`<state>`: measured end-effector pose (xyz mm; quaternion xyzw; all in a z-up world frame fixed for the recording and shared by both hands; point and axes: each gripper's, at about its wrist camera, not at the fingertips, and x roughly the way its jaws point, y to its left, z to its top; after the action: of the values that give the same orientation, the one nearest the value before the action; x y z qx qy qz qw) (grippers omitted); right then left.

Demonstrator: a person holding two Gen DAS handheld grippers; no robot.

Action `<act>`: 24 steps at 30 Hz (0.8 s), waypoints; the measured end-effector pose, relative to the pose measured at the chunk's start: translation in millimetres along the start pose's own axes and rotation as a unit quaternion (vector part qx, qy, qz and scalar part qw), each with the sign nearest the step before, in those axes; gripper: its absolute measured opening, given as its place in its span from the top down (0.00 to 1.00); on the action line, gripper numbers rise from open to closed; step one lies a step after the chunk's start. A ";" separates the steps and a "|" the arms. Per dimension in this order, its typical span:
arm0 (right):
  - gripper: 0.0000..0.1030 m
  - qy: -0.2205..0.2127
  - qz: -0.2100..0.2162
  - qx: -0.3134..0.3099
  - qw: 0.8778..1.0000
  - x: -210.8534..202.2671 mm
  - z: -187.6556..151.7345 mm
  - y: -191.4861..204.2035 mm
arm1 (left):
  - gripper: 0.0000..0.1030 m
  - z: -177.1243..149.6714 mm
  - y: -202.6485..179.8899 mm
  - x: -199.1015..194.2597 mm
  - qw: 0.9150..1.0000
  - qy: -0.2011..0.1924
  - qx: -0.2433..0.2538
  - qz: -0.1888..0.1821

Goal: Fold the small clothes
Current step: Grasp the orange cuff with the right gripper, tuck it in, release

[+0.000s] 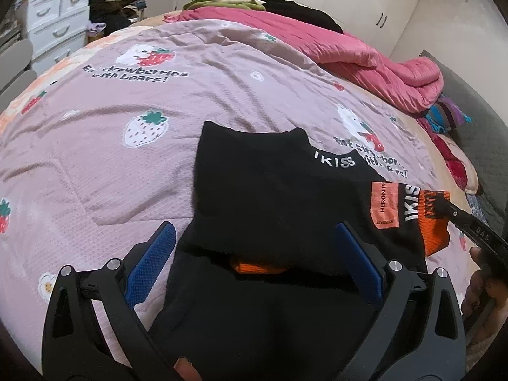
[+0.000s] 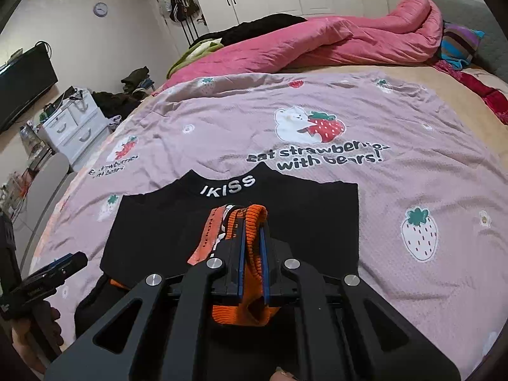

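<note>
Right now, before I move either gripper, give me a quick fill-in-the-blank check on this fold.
1. The right gripper is shut on the ____ ribbed cuff.
2. The left gripper has its jaws ____ over the black top.
3. White letters on the collar spell ____.
4. The top lies on a bedsheet printed with bears and ____.

Missing words: orange; open; IKISS; strawberries

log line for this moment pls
fold sleeve | right gripper shut on orange cuff | left gripper open over black sweater | pink bedspread
</note>
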<state>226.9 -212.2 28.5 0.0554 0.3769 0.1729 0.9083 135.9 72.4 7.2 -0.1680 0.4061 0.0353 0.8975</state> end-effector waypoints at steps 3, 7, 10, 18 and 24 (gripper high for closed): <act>0.93 0.004 -0.004 0.001 1.000 2.6 -1.6 -1.6 | 0.09 1.9 -5.5 4.3 1.000 0.003 0.007 -0.001; 0.92 0.006 -0.014 0.001 1.000 5.1 -4.4 -4.0 | 0.09 4.6 -11.1 10.8 1.000 0.007 0.015 0.001; 0.90 0.004 -0.025 0.004 1.000 6.3 -6.6 -6.5 | 0.09 6.4 -12.9 15.6 1.000 0.010 0.020 0.005; 0.89 -0.004 -0.034 0.019 0.999 3.3 -10.3 -18.1 | 0.12 11.3 -13.1 27.4 1.000 0.019 0.023 0.006; 0.74 0.017 -0.007 -0.011 1.000 11.3 -18.3 -1.1 | 0.48 8.7 -14.2 40.0 0.999 0.036 0.029 -0.004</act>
<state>221.7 -209.8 7.8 0.0398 0.3912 0.1716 0.9033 171.8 59.0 -13.2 -0.1446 0.4382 0.0134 0.8871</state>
